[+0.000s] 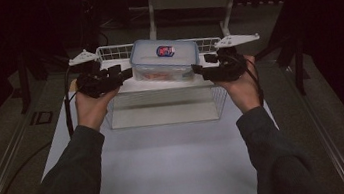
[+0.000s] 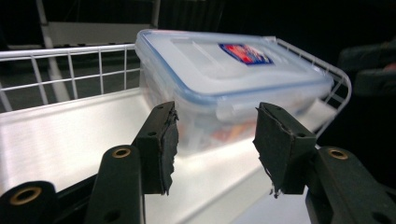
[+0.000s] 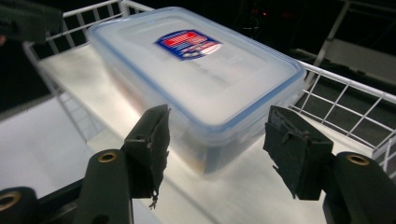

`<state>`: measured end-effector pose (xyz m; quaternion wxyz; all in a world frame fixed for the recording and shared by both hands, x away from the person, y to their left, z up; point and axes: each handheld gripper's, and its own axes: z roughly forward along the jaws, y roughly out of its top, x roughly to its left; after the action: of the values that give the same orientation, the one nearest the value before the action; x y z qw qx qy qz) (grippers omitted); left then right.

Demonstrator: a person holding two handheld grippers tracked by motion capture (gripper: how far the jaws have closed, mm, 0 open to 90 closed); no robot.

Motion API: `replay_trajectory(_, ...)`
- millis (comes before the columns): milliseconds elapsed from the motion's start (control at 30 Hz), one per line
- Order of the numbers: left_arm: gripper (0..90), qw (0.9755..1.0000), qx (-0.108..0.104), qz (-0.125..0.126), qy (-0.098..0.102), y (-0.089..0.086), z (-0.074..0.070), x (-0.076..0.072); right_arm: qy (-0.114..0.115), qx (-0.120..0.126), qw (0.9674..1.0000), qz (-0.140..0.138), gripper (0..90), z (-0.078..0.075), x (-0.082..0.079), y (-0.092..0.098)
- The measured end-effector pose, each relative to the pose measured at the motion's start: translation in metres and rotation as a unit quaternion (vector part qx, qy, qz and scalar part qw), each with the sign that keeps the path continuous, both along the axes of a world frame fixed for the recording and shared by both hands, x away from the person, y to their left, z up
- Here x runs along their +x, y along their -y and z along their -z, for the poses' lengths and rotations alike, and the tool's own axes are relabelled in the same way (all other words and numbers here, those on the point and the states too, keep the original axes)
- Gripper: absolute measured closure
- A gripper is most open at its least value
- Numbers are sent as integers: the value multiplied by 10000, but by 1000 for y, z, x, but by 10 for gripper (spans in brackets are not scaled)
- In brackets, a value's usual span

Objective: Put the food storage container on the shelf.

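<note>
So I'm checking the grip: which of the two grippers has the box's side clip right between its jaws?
The left gripper: the food box shows a lid clip centred between its open jaws. The right gripper faces a box corner instead.

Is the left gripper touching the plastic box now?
Apart. In the left gripper view the left gripper stands open, and the box lies beyond both pads with bright shelf between.

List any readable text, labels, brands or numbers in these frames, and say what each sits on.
No text can be read.
Red and blue sticker on the lid of the plastic container: printed lines are there, too blurred to read in any view.
No other writing or numbers visible.
</note>
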<state>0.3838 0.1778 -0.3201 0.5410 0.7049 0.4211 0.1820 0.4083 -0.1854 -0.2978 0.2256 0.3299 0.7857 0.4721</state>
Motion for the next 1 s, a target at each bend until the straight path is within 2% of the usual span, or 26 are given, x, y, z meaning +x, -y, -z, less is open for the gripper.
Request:
replay_trajectory(133, 471, 9984, 514, 113, 225, -2, -9, -24, 144, -157, 9996, -191, 398, -5, -19, 2)
replay_trajectory(200, 464, 9963, 728, 260, 379, -2, -11, -38, 188, -220, 9992, -293, 399, -6, -28, 3)
replay_trajectory(300, 459, 9935, 976, 360, 458, -2, -7, -52, 231, -337, 9982, -439, 397, -5, -42, 5)
replay_trajectory(467, 455, 9925, 1045, 444, 446, -9, 7, -72, 305, -658, 9955, -615, 374, 5, -65, 7)
replay_trajectory(600, 449, 9941, 887, 418, 460, -19, 19, -89, 387, -726, 9945, -655, 347, 18, -84, 13)
replay_trajectory(767, 423, 9955, 737, 391, 455, -37, 40, -114, 343, -641, 9959, -545, 314, 44, -102, 29)
replay_trajectory(867, 391, 9962, 726, 195, 449, -47, 53, -127, 231, -367, 9982, -420, 308, 62, -111, 44)
replay_trajectory(1000, 363, 9960, 745, -81, 480, -58, 69, -141, 89, -162, 9995, -258, 309, 84, -126, 63)
